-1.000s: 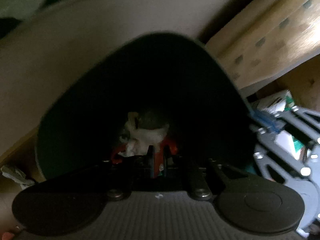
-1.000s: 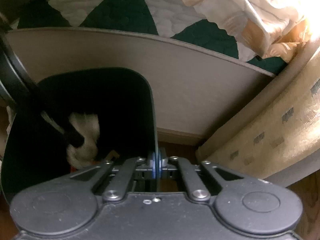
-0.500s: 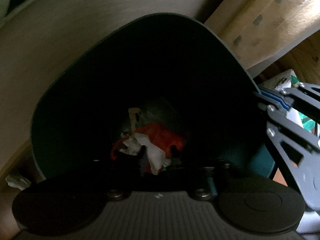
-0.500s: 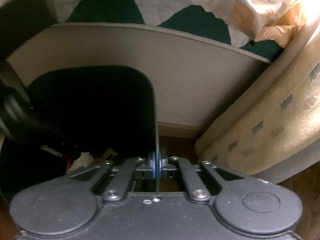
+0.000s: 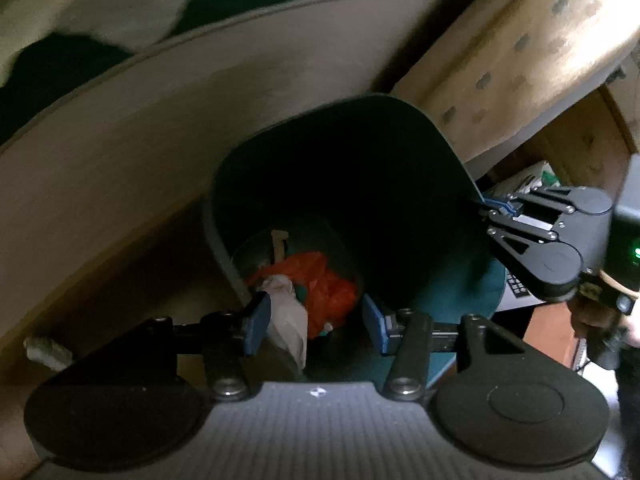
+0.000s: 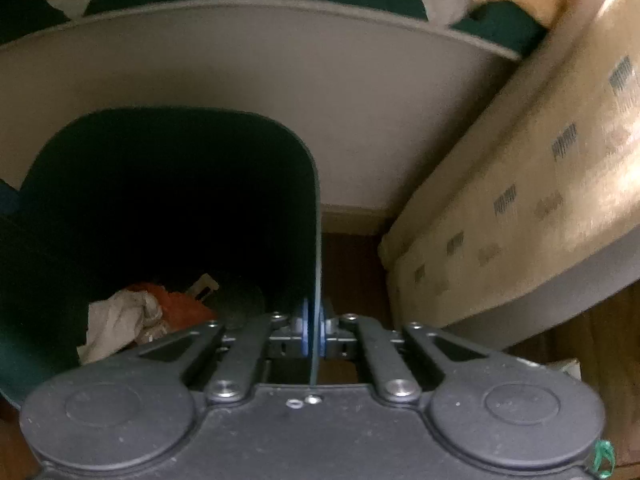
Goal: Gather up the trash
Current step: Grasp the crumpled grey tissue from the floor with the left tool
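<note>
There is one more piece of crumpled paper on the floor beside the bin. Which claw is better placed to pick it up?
The left claw. It is open and empty, and the paper scrap lies just to its left. The right claw is shut on the bin wall, holding it.

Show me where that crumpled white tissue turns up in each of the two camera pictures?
Left wrist view: the white tissue lies low in the middle, inside the bin, between the open left gripper fingers.
Right wrist view: the tissue lies lower left, inside the bin.
Shared landmark: the orange wrapper beside it.
</note>
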`<action>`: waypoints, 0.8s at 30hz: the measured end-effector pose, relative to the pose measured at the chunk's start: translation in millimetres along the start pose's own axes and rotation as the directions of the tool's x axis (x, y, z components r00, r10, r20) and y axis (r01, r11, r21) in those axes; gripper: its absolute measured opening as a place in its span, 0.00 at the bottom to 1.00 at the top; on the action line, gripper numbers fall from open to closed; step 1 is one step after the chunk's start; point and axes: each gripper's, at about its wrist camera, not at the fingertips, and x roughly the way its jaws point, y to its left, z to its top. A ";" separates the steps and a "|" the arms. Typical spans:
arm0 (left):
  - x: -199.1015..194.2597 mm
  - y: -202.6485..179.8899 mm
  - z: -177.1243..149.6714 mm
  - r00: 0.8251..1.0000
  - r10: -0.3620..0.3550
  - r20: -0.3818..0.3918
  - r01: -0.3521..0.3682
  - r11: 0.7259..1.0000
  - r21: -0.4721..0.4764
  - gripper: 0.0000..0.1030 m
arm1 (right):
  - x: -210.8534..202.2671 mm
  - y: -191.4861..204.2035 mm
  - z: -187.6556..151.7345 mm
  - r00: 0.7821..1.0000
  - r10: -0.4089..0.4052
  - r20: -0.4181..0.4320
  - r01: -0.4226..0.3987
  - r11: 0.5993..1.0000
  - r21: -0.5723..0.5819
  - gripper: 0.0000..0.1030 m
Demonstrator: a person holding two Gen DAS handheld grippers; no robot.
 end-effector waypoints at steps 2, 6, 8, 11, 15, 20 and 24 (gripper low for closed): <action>-11.7 9.5 -8.3 1.000 0.015 0.011 -0.015 1.000 -0.011 0.55 | 1.4 -1.5 -3.2 1.000 0.001 -0.012 -0.001 1.000 0.009 0.04; -26.5 31.9 -30.0 0.994 0.108 0.008 -0.108 0.994 -0.016 0.56 | 3.6 -6.1 -9.0 0.999 0.011 -0.038 -0.009 0.999 0.032 0.04; -28.6 49.7 -41.1 0.989 0.149 -0.007 -0.149 0.988 -0.050 0.61 | 4.9 -7.7 -12.1 0.998 0.013 -0.054 -0.010 0.999 0.049 0.05; -22.8 86.0 -57.6 0.980 0.190 -0.053 -0.196 0.968 -0.154 0.63 | 4.3 -8.4 -17.3 0.996 0.022 -0.084 -0.015 0.996 0.084 0.05; -8.1 120.1 -74.1 0.958 0.276 -0.079 -0.287 0.934 -0.211 0.63 | -1.2 -4.5 -25.5 0.992 0.043 -0.116 -0.031 0.995 0.099 0.05; 15.8 168.8 -85.3 0.922 0.369 -0.116 -0.387 0.871 -0.302 0.74 | -8.3 2.1 -29.6 0.985 0.090 -0.147 -0.067 0.985 0.157 0.05; 36.4 215.1 -94.3 0.885 0.442 -0.147 -0.464 0.809 -0.362 0.75 | -11.0 12.2 -24.4 0.975 0.153 -0.162 -0.124 0.977 0.176 0.06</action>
